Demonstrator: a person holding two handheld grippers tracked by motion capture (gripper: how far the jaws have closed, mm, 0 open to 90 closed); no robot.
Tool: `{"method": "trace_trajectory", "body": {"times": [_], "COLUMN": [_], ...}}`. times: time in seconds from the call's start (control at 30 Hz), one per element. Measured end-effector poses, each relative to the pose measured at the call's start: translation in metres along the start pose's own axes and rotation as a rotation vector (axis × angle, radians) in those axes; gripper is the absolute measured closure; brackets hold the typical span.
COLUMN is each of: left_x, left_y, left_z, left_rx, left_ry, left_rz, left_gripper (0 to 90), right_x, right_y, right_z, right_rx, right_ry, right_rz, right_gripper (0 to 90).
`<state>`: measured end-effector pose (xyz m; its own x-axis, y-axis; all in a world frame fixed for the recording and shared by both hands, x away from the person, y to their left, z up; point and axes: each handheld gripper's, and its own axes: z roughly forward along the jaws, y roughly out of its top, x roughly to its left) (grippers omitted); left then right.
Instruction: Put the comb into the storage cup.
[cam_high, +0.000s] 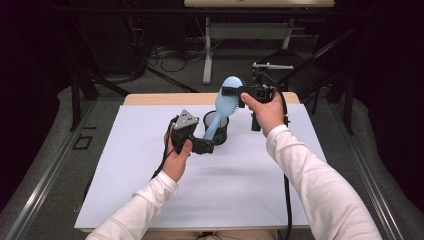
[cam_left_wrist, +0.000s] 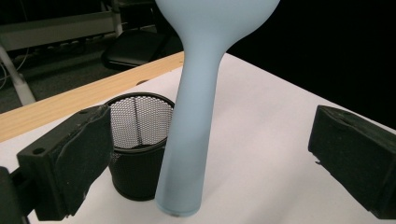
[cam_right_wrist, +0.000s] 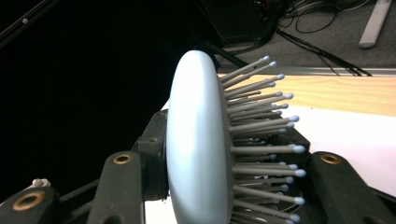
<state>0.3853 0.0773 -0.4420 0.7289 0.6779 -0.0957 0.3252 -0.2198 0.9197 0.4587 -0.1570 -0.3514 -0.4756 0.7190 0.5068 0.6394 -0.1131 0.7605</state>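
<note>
The right hand-held gripper (cam_high: 235, 91) clamps the light, stiff hairbrush (cam_high: 223, 103) by its head; left hand-held gripper (cam_high: 206, 146) gapes beside the mesh cup (cam_high: 220, 131).

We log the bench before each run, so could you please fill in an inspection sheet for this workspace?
Surface: white sheet over a wooden table.
Job's things: light blue hairbrush held tilted, handle end low at the black mesh cup; whether it is inside the rim cannot be told.
Clutter: nothing seen.
Grippers: right gripper shut on the hairbrush head; left gripper open beside the mesh cup, jaws either side of the handle, not touching.
Cables: one trails from each gripper; more lie on the floor behind.
Surroundings: grey floor, desk legs, dark frame.
</note>
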Motion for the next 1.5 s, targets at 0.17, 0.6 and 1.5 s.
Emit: {"method": "trace_trajectory", "body": {"times": [0.17,0.6,1.5], "left_x": [0.001,0.009,0.044], "left_y": [0.0,-0.004,-0.03], "left_z": [-0.002,-0.013,-0.05], "left_rx": [0.001,-0.005,-0.024], "left_ry": [0.005,0.011,0.046], "left_rz": [0.005,-0.011,-0.061], "left_gripper": [0.5,0.5,0.6], "right_x": [0.001,0.001,0.004], "right_y": [0.003,0.012,0.027], "right_z": [-0.004,-0.013,-0.021], "right_rx": [-0.011,-0.03,-0.058], "right_ry": [-0.009,-0.032,-0.083], "right_rz": [-0.009,-0.026,-0.063], "right_gripper": [49.3,49.3,49.3]}}
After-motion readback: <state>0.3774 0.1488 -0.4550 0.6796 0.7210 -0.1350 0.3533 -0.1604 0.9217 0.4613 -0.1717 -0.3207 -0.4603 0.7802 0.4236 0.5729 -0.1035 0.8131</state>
